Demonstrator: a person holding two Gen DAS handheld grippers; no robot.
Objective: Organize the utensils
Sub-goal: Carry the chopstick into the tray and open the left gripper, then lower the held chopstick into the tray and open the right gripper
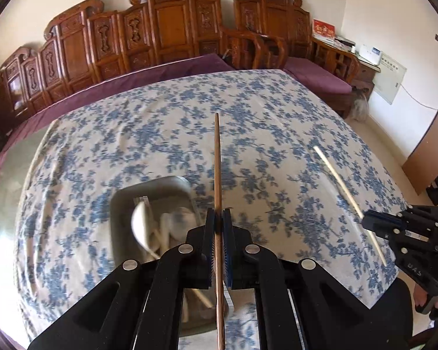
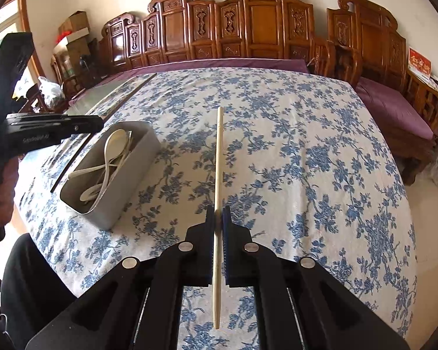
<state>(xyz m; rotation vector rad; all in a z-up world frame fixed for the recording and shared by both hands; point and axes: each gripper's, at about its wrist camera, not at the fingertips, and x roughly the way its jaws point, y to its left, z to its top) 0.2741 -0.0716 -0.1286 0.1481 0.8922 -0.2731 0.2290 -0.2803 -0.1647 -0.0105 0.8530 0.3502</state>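
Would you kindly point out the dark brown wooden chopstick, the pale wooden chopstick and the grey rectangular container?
dark brown wooden chopstick (image 1: 217, 160), left wrist view, mid-shaft.
pale wooden chopstick (image 2: 218, 157), right wrist view, mid-shaft.
grey rectangular container (image 2: 131, 183), right wrist view, outer side wall.

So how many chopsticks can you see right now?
2. A brown chopstick is clamped in the left claw; a pale chopstick is clamped in the right claw. More may lie hidden among the spoons in the grey box.
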